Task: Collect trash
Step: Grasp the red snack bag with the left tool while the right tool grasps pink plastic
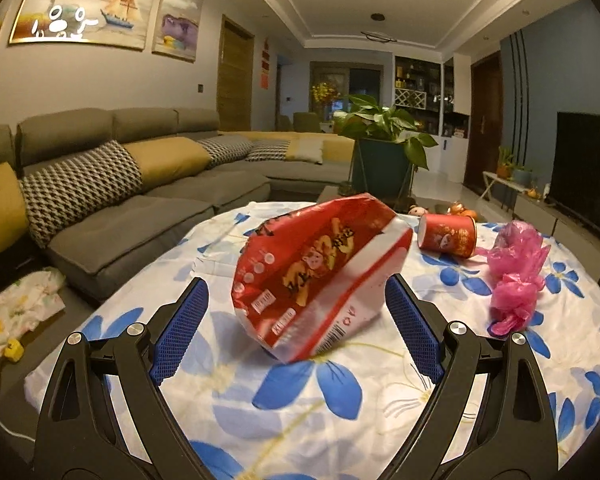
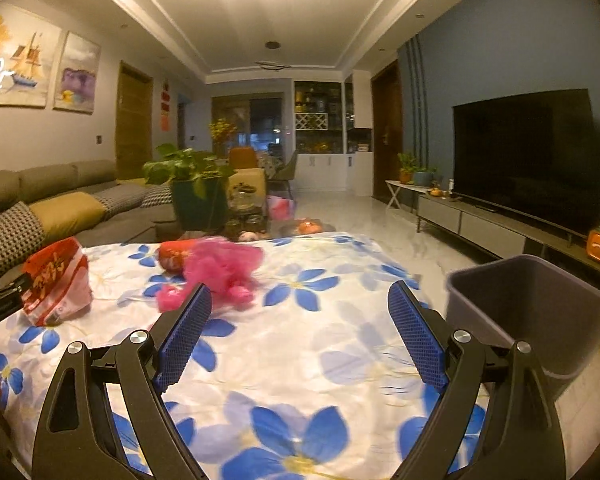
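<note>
A red snack bag (image 1: 316,276) stands crumpled on the table with the blue-flowered cloth (image 1: 300,400). My left gripper (image 1: 296,296) is open, its blue pads on either side of the bag's near end, not closed on it. Behind lie a red paper cup (image 1: 448,234) on its side and a crumpled pink plastic bag (image 1: 516,276). In the right wrist view my right gripper (image 2: 300,304) is open and empty over the cloth, the pink bag (image 2: 220,272) just ahead to the left, the cup (image 2: 174,258) behind it, the snack bag (image 2: 56,280) far left.
A grey trash bin (image 2: 532,312) stands off the table's right edge. A grey sofa (image 1: 140,208) runs along the left. A potted plant (image 1: 384,152) and small ornaments sit beyond the table. A TV (image 2: 528,156) on a low cabinet is at the right.
</note>
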Available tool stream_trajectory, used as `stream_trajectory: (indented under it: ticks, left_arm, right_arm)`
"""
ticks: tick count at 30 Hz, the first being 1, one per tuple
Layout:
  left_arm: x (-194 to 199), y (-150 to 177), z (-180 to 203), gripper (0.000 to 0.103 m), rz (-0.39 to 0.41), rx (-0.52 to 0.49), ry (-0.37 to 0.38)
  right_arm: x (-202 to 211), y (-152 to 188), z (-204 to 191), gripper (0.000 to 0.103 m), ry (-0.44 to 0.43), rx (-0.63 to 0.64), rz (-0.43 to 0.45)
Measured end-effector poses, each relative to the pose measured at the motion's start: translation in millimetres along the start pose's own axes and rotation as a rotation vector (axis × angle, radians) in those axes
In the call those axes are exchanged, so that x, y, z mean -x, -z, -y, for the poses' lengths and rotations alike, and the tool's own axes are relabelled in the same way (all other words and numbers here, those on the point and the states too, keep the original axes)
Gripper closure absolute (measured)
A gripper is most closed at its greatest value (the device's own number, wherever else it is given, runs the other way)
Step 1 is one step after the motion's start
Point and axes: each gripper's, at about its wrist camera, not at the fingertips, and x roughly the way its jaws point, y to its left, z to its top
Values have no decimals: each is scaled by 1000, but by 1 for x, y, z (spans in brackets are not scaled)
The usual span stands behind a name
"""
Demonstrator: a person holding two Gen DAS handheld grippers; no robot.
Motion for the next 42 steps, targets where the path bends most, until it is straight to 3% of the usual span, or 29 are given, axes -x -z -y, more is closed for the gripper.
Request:
stream_trajectory:
  ticks: [5,10,13,18,21,26,31,35,42]
  left_arm:
    - [-20,-4,-19,16,-34,20,48]
    - [-42,-6,-35,28,-112,68,139]
    - [-50,-5,-35,44,-149,79,193]
    - [-54,0,-23,81,-187,36,248]
    - [-52,4,-15,94,-200,25,282]
    - [-42,8,3,99,-172,-7,286]
    - [-21,0,10,100,-119,60,305]
    - [-10,-6,10,100,-72,94,272]
    - [-6,-7,8,100,-58,135,253]
  right_arm:
    - [-11,-2,-23,16,-30,35,0]
    - [-21,-7,-43,16,-73,60,2]
    - [-28,-7,-55,21,-93,82,-3]
    - [-42,-4,-70,26,-125,101,-34]
    - [-49,-4,-75,27,-133,98,-49]
    - [-62,-2,-80,29,-144,87,-88]
    - [-76,-3,-90,30,-142,87,-111]
    - [-90,-6,-96,30,-148,79,-122]
    - [-118,-1,-100,32,-156,55,-203]
